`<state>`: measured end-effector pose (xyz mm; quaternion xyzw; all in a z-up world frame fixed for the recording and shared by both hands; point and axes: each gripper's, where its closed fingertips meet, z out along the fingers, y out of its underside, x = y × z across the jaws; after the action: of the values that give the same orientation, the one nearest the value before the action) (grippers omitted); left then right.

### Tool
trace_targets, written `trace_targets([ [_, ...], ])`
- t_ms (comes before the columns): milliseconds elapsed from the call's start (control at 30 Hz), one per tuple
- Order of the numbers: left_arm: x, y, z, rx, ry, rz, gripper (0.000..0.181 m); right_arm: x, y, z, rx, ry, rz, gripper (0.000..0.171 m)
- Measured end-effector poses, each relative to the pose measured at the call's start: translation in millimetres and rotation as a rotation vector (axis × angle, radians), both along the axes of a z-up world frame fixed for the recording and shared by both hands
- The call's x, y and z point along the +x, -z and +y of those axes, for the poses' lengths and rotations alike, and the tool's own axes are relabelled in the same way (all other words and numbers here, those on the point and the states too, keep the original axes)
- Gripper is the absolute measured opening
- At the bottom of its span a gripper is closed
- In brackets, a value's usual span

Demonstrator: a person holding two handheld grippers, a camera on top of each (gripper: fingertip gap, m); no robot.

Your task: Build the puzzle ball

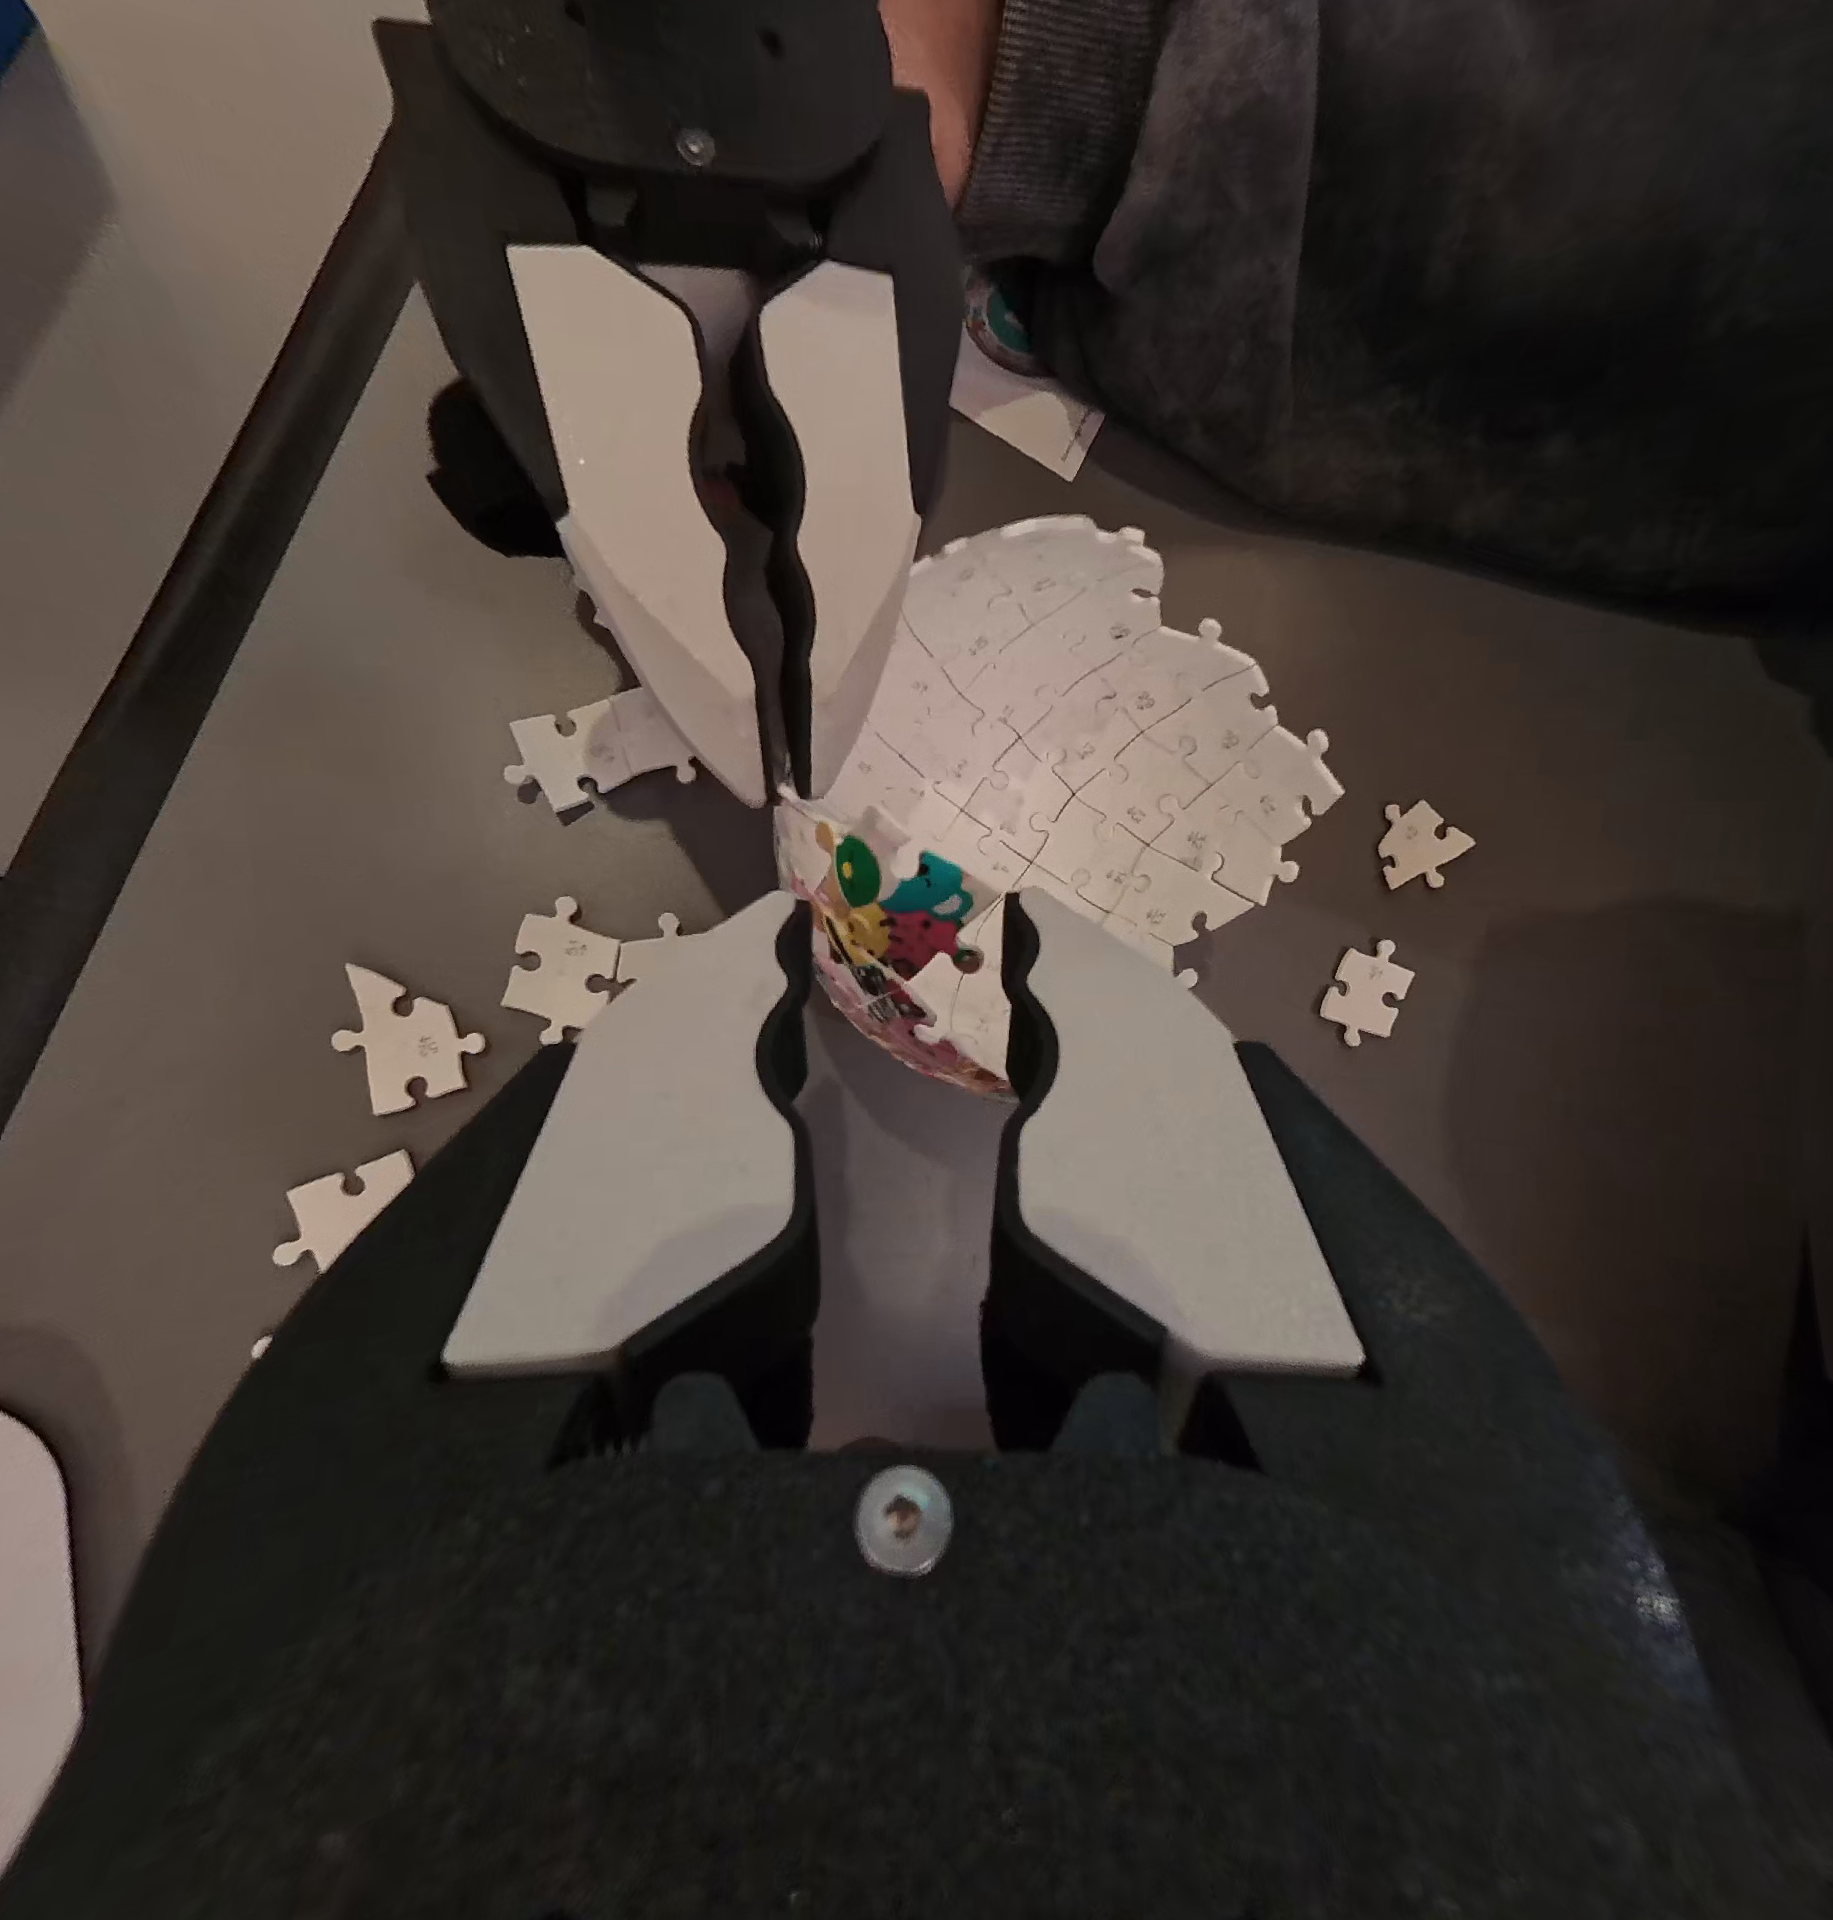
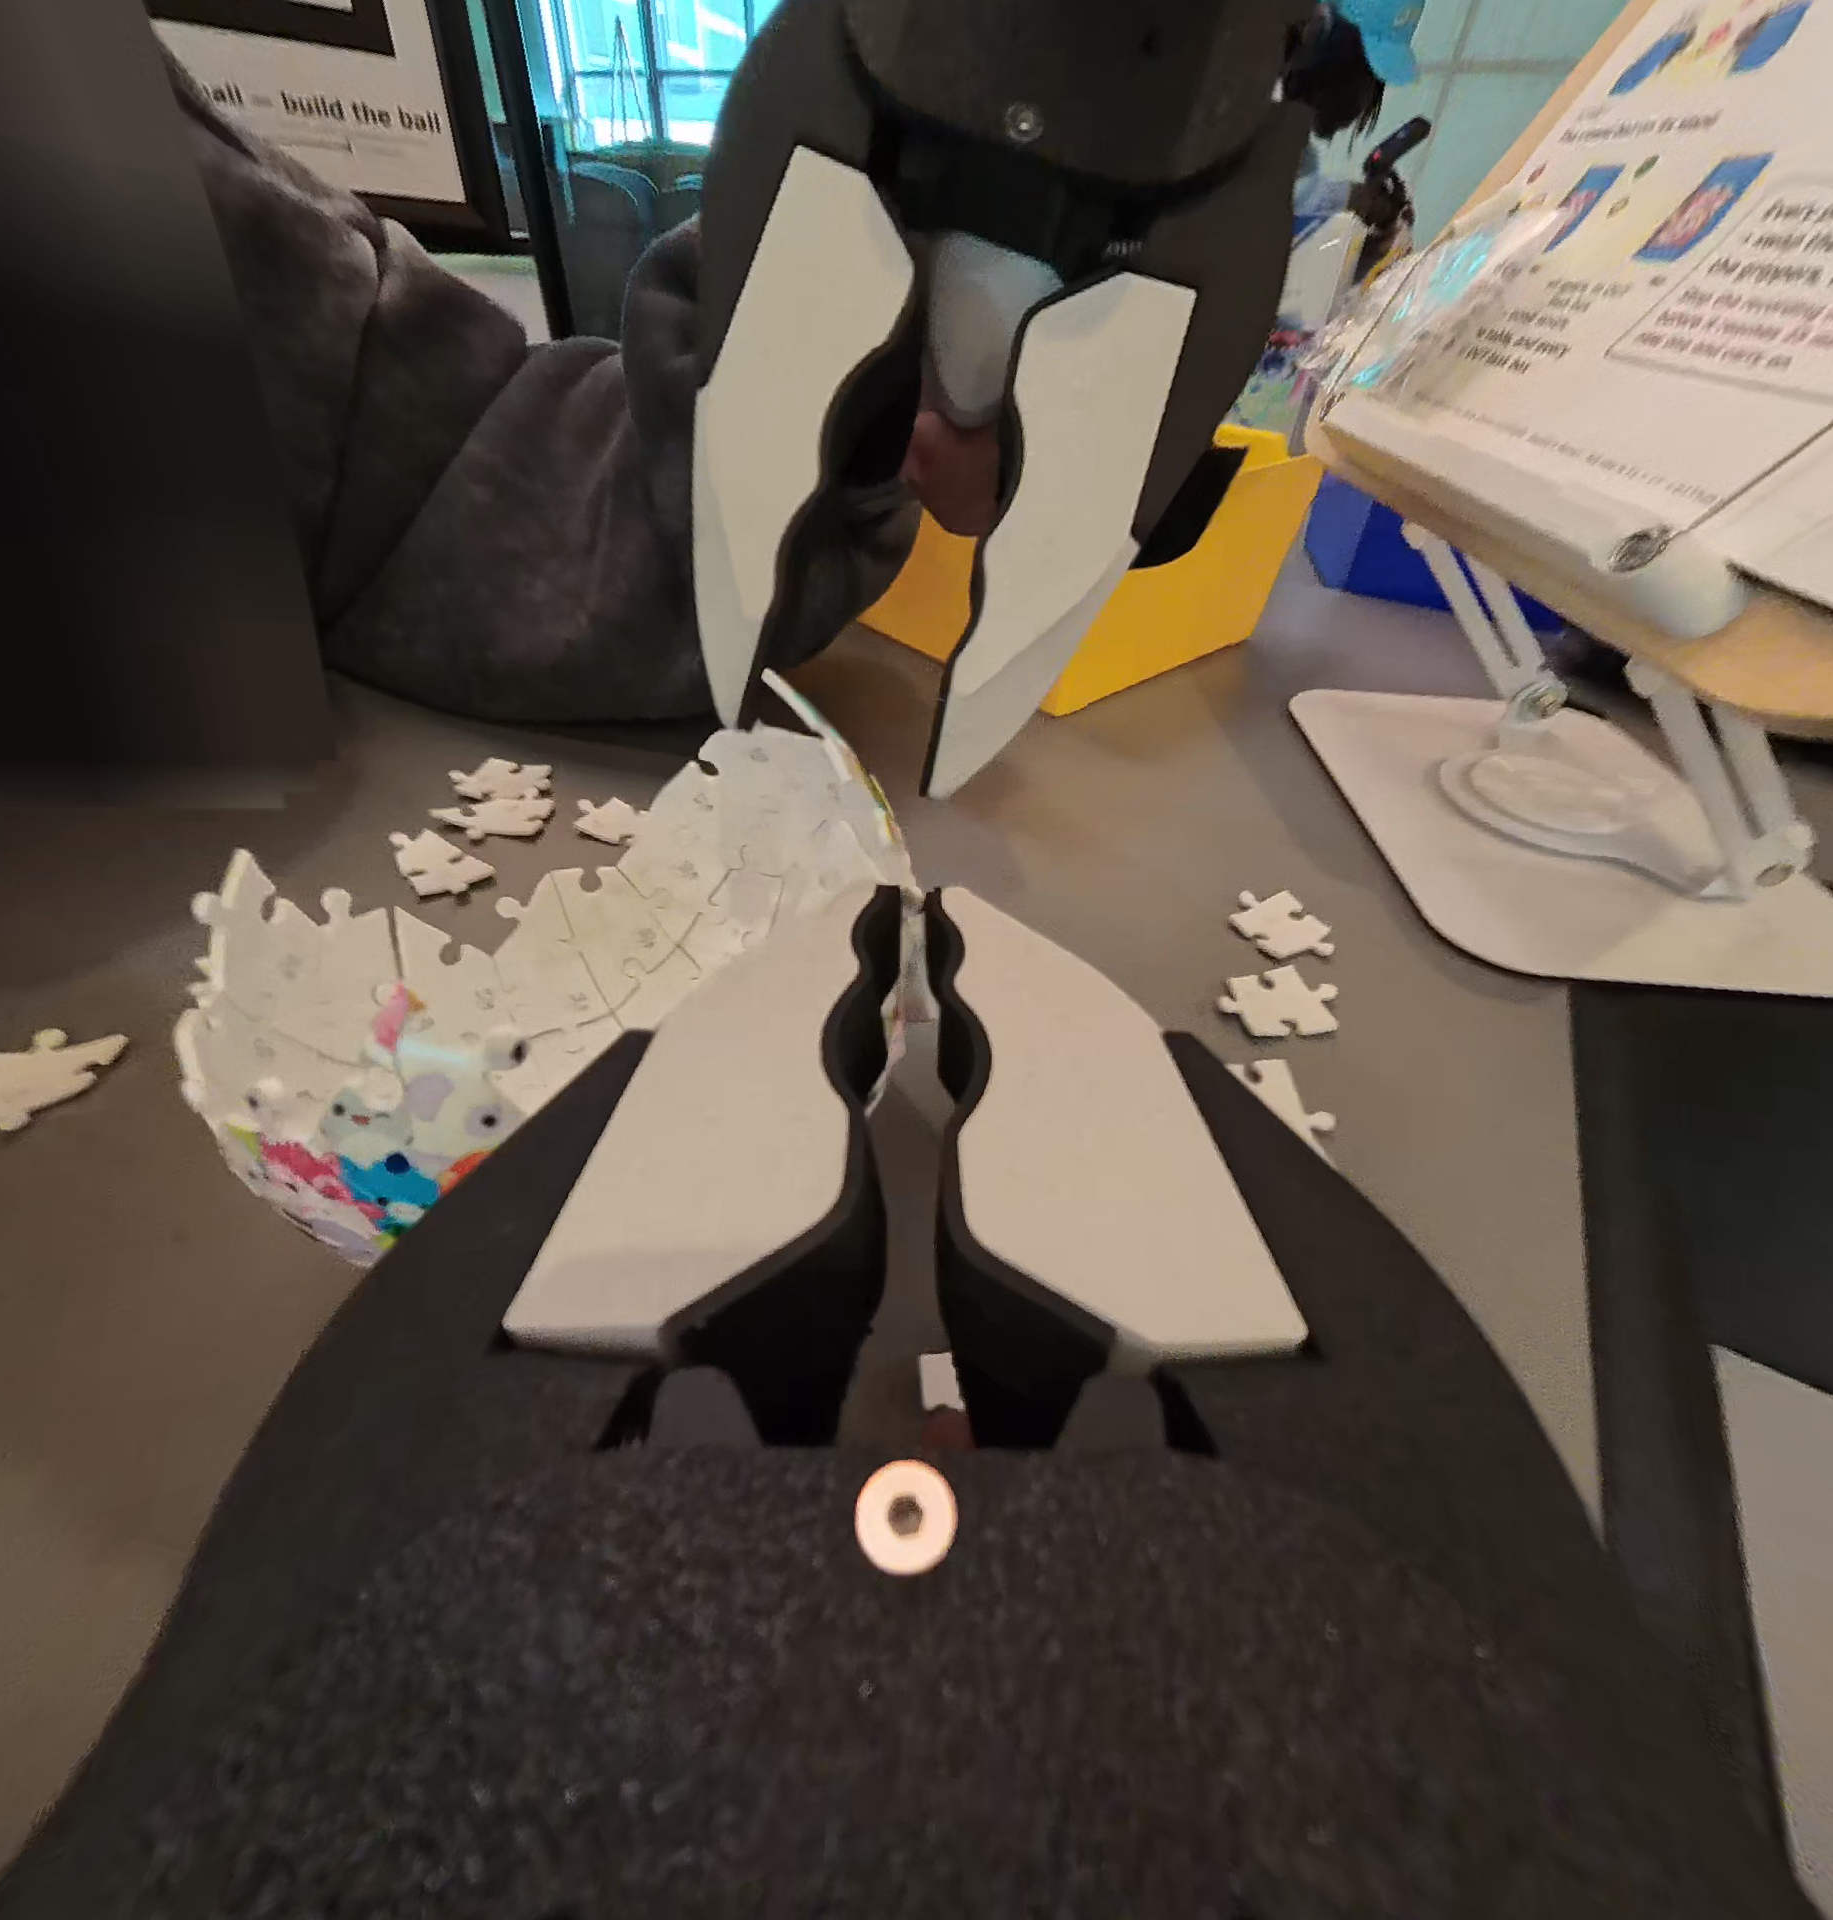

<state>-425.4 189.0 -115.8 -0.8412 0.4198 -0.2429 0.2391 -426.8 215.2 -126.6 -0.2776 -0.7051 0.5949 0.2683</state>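
Half-built puzzle ball [image 1: 1099, 727], an open curved shell resting on its side on the dark grey table [image 1: 1566, 1091], plain white inside facing up, bright cartoon print on the outer skin. Raised at one rim, seemingly so that an edge is free to take the next piece.

Pinched at that raised rim by the right gripper [image 2: 917, 904], fingers drawn nearly together on the thin edge of the shell; probably steadying it against the push of fitting. Met from the opposite side by the left gripper [image 1: 901, 935], fingers spread apart and straddling the same rim without clamping it, a white piece standing at the edge between them. Hard to tell whether that piece is already locked in.

Scattered around the shell, loose puzzle pieces [image 1: 413, 1039], white side up, near but apart from it. Farther off, a white document stand [image 2: 1618, 831] with an instruction sheet, and a yellow bin [image 2: 1182, 603] behind the grippers.
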Motion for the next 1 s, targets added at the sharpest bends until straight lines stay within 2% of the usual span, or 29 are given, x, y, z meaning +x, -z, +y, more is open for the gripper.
trace_targets([
  [233, 2, 2, -1, 0.005, 0.011, 0.011, 0.034, 3, -3, 1, -0.133, -0.071, -0.089, 0.003],
  [600, 5, 3, -2, 0.006, 0.027, 0.011, 0.035, 6, -1, -6, -0.373, -0.291, -0.386, 0.004],
  [1000, 6, 2, -2, 0.01, 0.027, 0.007, 0.034, 10, -15, -6, -0.369, -0.306, -0.265, 0.002],
])
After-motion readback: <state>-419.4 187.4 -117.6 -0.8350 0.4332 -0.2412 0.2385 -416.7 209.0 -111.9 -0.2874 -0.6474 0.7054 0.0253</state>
